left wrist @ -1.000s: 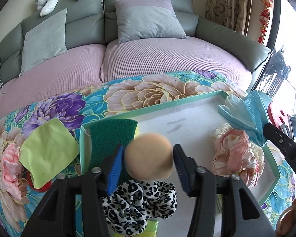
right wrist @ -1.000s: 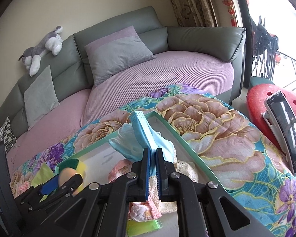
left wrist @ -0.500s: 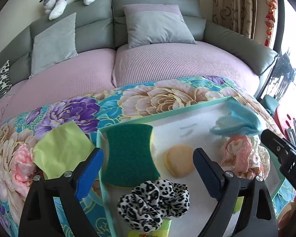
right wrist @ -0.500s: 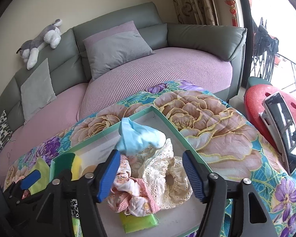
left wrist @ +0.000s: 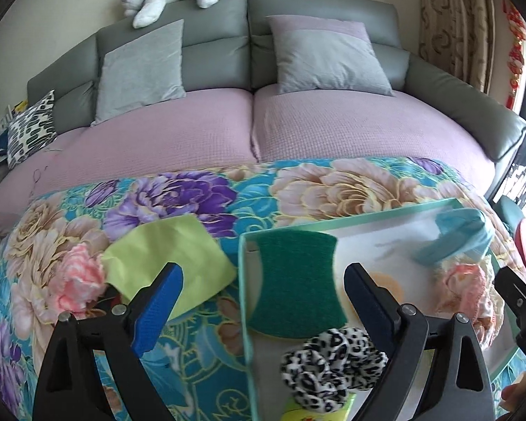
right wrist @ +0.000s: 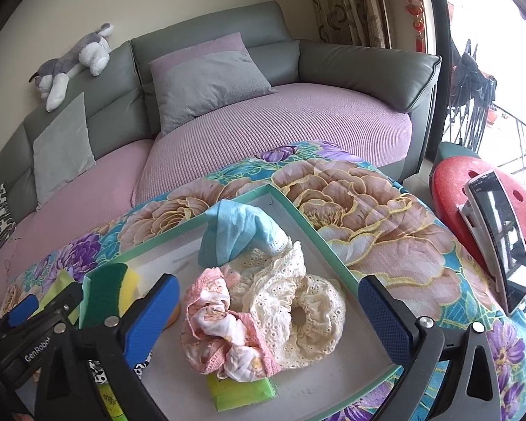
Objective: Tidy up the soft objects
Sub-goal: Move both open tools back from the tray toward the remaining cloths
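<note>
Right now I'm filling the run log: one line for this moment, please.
left gripper: open, empty | right gripper: open, empty | sponge, scrunchies, blue cloth: in tray | green cloth: outside

We've got a rough green scrub sponge (left wrist: 292, 282), a lacy eyelet cream scrunchie (right wrist: 298, 310), a fuzzy-looking leopard scrunchie (left wrist: 329, 368) and a matt yellow-green cloth (left wrist: 168, 263) here. The floral table cover (right wrist: 368, 217) looks like smooth printed fabric, and the blue gripper pads (right wrist: 382, 319) are textured.

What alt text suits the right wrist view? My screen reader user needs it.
The open right gripper hovers over a tray holding a pink scrunchie, a cream scrunchie, a blue cloth and a sponge. A sofa stands behind.
</note>
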Available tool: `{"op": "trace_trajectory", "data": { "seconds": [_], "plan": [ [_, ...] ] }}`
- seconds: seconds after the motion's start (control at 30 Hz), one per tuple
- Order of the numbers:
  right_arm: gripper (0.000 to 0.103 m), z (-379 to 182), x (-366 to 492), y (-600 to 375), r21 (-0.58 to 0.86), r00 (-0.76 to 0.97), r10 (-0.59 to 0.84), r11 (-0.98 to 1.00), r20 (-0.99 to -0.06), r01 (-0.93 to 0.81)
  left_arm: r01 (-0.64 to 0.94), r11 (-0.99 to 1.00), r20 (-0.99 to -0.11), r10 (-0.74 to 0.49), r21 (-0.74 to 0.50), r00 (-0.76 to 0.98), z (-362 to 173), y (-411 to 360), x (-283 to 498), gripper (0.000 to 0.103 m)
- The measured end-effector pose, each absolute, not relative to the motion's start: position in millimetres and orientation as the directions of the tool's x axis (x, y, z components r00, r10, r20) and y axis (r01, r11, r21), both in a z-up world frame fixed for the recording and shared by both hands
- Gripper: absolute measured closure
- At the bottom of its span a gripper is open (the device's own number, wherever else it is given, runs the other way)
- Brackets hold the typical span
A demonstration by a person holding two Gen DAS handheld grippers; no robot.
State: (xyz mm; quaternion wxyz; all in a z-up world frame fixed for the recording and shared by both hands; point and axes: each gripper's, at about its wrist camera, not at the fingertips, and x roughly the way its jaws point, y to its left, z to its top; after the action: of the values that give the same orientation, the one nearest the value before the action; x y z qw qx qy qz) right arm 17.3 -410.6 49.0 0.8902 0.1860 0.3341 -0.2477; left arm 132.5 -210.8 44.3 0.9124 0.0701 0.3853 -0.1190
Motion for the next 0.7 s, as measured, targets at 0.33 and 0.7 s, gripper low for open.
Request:
{"op": "trace_trajectory", "data": {
  "seconds": [0.33, 0.7],
  "plan": [
    [0.000, 50, 20, -406, 0.131, 0.633, -0.318, 0.819, -0.705, 0.558, 0.257, 0.965, -0.729, -0.141, 0.049, 0.670, 45, -204, 134, 0.009],
    [0.000, 56, 25, -388, 0.077, 0.624, -0.314, 0.853, -0.716, 0.517, 0.243, 0.967, -0.724, -0.118, 0.070, 0.680, 52, -193, 131, 0.009]
  ]
}}
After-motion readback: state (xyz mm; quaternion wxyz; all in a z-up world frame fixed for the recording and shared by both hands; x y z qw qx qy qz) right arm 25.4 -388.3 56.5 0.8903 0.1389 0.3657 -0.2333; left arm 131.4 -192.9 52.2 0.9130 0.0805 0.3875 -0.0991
